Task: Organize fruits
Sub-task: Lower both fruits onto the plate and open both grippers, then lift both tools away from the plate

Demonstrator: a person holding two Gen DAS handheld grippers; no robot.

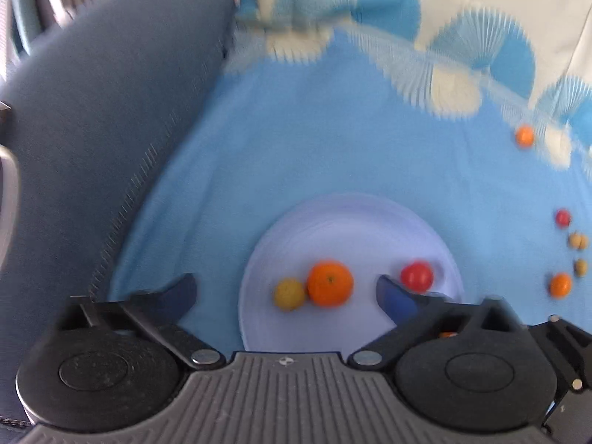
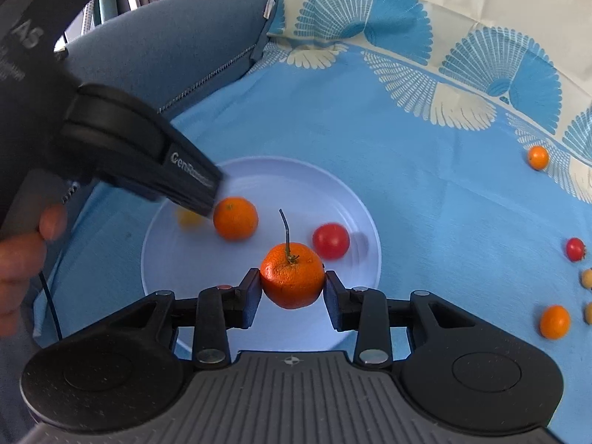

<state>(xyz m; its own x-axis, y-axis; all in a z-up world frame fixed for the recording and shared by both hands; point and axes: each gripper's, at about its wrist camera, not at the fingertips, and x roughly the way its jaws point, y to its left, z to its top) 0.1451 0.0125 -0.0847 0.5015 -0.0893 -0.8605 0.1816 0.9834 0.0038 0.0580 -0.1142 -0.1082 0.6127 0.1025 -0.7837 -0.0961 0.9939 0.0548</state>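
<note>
A pale plate lies on the blue cloth. On it sit an orange, a small yellow fruit and a red tomato. My left gripper is open and empty, its jaws wide apart above the plate's near side; it shows as a dark body in the right wrist view. My right gripper is shut on a stemmed mandarin held above the plate's near edge.
Loose fruits lie on the cloth at the right: an orange far back, a red tomato, small tan fruits and another orange. A blue-grey cushion borders the left side.
</note>
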